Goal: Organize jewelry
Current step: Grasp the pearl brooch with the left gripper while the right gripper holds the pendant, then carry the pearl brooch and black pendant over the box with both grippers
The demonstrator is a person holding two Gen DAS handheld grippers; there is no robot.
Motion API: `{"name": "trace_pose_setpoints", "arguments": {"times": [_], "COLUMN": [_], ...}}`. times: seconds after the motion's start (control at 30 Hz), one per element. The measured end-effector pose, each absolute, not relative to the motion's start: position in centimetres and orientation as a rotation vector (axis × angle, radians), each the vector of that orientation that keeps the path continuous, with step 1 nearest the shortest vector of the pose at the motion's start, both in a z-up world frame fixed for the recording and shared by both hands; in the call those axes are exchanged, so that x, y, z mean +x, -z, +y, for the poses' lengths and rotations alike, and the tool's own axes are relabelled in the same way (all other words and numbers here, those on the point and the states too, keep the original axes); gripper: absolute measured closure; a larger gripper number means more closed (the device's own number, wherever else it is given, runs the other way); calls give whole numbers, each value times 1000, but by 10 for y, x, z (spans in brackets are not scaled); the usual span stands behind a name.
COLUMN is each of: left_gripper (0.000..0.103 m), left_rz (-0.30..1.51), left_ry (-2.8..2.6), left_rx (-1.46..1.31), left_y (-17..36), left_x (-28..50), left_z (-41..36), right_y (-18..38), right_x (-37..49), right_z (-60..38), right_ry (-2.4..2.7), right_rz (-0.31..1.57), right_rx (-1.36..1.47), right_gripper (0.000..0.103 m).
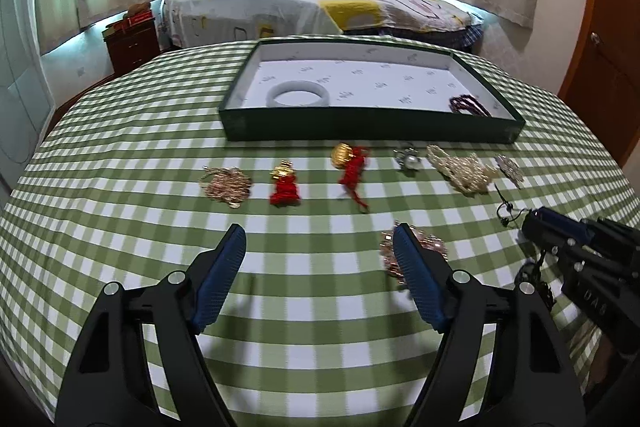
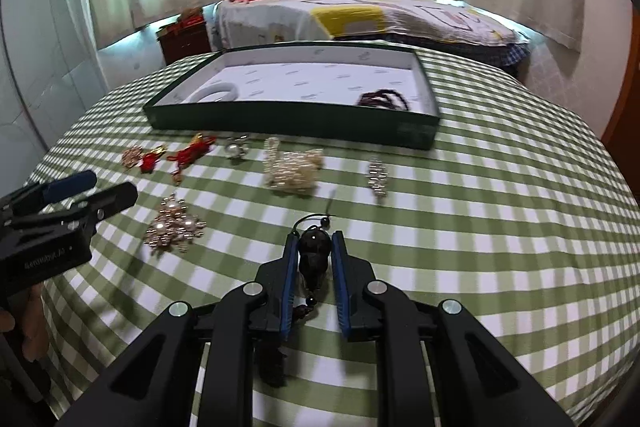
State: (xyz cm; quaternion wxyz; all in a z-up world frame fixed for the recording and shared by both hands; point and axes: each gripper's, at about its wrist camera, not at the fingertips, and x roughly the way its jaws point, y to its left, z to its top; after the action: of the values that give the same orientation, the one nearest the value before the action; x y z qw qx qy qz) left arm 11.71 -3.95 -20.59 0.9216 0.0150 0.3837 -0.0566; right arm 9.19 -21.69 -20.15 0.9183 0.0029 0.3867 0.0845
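Jaws first: the right gripper is clamping a dark bead pendant, with its cord looping out past the tips and a tassel hanging down underneath. The left gripper is sitting with its jaws wide apart and nothing between them, hovering over the checked table right next to a pink-gold brooch.

Looks like the step in hand is carrying that pendant over to the green tray at the far side. To do it well, I'd be lifting high enough that the tassel isn't dragging across the pearl pile or the silver piece sitting between gripper and tray, then clearing the tray wall before letting go. Dropping it in the bare middle seems smart, since a white bangle is lying at the left end and dark beads are lying in the right corner. Loose cord could snag, so slow release.

View differences: the right wrist camera is showing the grip itself, beads pinched between the blue pads, which the left one can't see; there the right gripper is only poking in from the edge. The left camera is showing the left row better: a gold chain and two red-and-gold charms, which are bunching together in the right view.
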Motion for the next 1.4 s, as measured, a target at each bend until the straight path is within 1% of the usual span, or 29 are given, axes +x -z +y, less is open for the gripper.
{"name": "trace_pose_setpoints", "arguments": {"times": [0.23, 0.47, 0.57, 0.7, 0.83, 0.9, 1.0, 1.03, 1.4], "left_gripper": [29, 41, 43, 43, 59, 60, 65, 77, 79], "left_rz": [807, 848, 877, 872, 858, 855, 848, 846, 841], "left_ry": [148, 190, 206, 214, 233, 244, 260, 273, 297], "left_rx": [66, 85, 64, 70, 74, 71, 57, 47, 25], "left_y": [210, 220, 226, 227, 227, 227, 227, 226, 225], "left_x": [116, 125, 129, 128, 125, 124, 121, 120, 118], "left_z": [-62, -82, -83, -84, -84, -83, -80, -78, -73], "right_y": [199, 199, 200, 202, 204, 205, 205, 206, 208], "right_x": [92, 92, 93, 94, 94, 94, 94, 94, 94], "right_z": [-233, -242, -243, -245, -245, -245, -244, -244, -242], "right_ry": [-137, -132, -133, -132, -134, -135, -136, -136, -138], "right_rz": [780, 775, 777, 780, 787, 789, 791, 791, 798], "right_rx": [21, 50, 55, 62, 65, 65, 64, 65, 65], "right_gripper": [85, 85, 85, 85, 85, 85, 85, 85, 85]}}
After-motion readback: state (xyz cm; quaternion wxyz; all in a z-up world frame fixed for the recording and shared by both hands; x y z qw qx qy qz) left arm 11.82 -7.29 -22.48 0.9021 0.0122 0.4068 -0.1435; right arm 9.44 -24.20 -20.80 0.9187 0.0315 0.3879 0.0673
